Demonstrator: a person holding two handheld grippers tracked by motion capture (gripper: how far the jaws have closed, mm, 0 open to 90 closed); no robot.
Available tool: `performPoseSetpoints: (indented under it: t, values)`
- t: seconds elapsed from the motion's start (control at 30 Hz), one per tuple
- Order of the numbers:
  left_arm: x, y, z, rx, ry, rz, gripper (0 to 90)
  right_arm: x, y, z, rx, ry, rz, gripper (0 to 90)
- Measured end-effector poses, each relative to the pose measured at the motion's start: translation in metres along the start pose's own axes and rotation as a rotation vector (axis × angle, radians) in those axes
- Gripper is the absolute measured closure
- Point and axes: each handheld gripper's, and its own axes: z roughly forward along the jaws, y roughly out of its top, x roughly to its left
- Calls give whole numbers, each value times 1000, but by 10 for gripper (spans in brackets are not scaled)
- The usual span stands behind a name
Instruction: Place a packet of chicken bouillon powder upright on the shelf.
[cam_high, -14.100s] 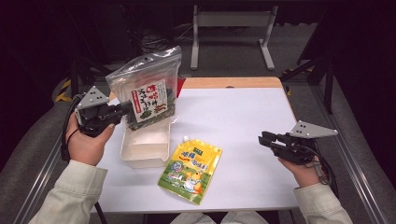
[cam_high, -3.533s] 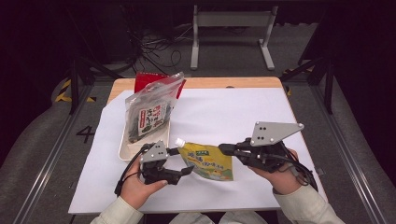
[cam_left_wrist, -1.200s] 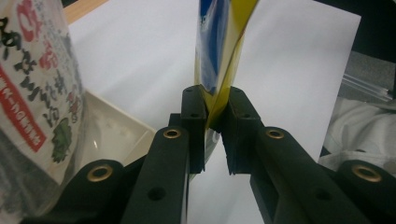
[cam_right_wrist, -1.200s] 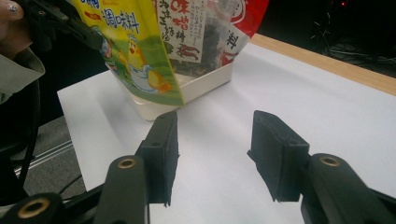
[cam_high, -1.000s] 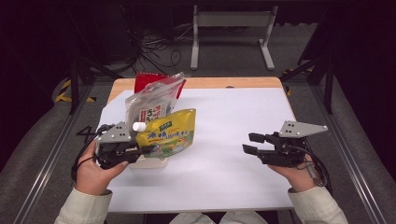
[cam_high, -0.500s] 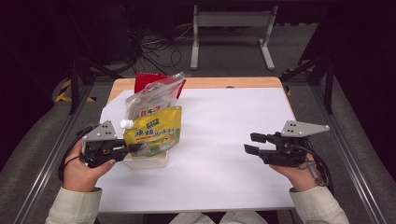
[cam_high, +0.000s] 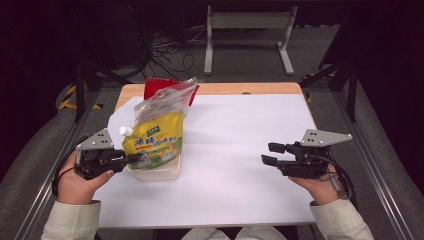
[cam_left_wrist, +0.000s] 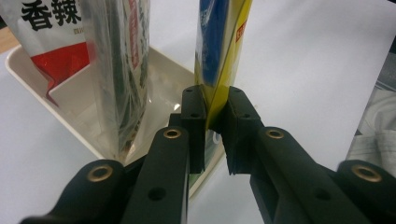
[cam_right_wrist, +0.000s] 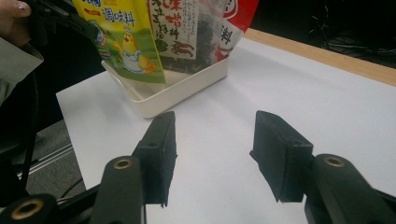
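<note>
Three packets now upright in the white tray (cam_high: 156, 173) at left-centre of the high view: yellow spouted pouch (cam_high: 156, 140) in front, clear seaweed bag (cam_high: 165, 99) behind, red packet (cam_high: 154, 88) at the back. Half a second ago, held slightly above and left of the tray; now lowered so that its bottom edge meets the near end, so probably the placing step almost done, release pending. Left gripper (cam_high: 131, 158) clenched on the pouch's lower edge; right gripper (cam_high: 268, 153) released, holding nothing, at right-centre, well apart from the tray. From the left gripper view: pouch (cam_left_wrist: 219, 51) edge-on, pinched between the pads, beside the clear bag. From the right gripper view: printed pouch front (cam_right_wrist: 122, 37), tray wall (cam_right_wrist: 187, 88), jaws wide over bare tabletop.
</note>
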Motion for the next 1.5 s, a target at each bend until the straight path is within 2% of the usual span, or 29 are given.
performPoseSetpoints:
  t: [0.27, 0.5, 0.6, 0.87, 0.97, 1.13, 1.3, 1.33, 1.4, 1.5]
  values:
    - [5, -4, 2, 16, 7, -38, 800, -1, 0, 0, -3, -1, 3, 483]
    - [8, -6, 9, 40, 9, -49, 800, -1, -1, 1, 0, -4, 9, 477]
    - [9, -9, 14, 66, 16, -71, 800, -2, -2, 2, 4, -4, 10, 475]
    - [13, -13, 26, 110, 18, -86, 801, -4, -3, 1, 0, -7, 21, 466]
    - [16, -16, 32, 140, 33, -95, 804, -5, -3, 1, 2, -8, 21, 465]
    - [21, -23, 36, 148, 29, -120, 804, -5, -4, 2, 3, -5, 23, 462]
    - [22, -27, 36, 128, 26, -120, 798, -7, -5, 3, 5, -5, 28, 454]
    - [22, -27, 36, 126, 25, -133, 798, -7, -5, 3, 5, -5, 28, 454]
    - [21, -28, 35, 124, 37, -129, 782, -8, -5, 3, 6, -7, 28, 450]
    - [19, -30, 31, 64, 48, -148, 640, -11, -6, 1, 4, -21, 21, 431]
